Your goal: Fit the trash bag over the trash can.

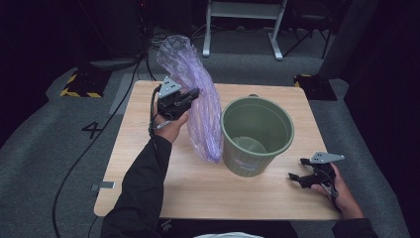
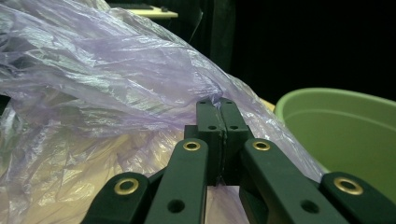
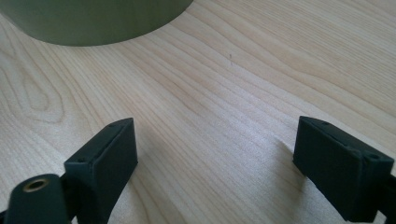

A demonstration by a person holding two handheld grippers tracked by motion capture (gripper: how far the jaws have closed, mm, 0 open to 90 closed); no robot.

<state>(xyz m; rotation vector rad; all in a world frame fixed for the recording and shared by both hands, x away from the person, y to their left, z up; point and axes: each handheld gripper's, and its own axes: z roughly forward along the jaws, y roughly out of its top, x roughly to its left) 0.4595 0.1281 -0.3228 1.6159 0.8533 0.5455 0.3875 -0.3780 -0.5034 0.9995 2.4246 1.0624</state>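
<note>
A crumpled purple plastic bag (image 1: pixel 198 94) hangs over the table, its lower end near the tabletop beside a green bucket (image 1: pixel 257 134). My left gripper (image 1: pixel 192 96) is raised above the table's left half and shut on the bag's film. In the left gripper view its jaws (image 2: pixel 219 105) meet with the purple bag (image 2: pixel 116 93) pinched between them, the green bucket (image 2: pixel 345 135) to the right. My right gripper (image 1: pixel 297 177) rests open near the table's front right corner. In the right gripper view its fingertips (image 3: pixel 219 149) stand wide apart over bare wood, the bucket's base (image 3: pixel 93 21) ahead.
The light wooden table (image 1: pixel 208 193) stands on grey carpet. A white metal frame (image 1: pixel 242 25) is on the floor beyond the far edge. A black cable (image 1: pixel 89 148) trails from the left gripper over the table's left side to the floor.
</note>
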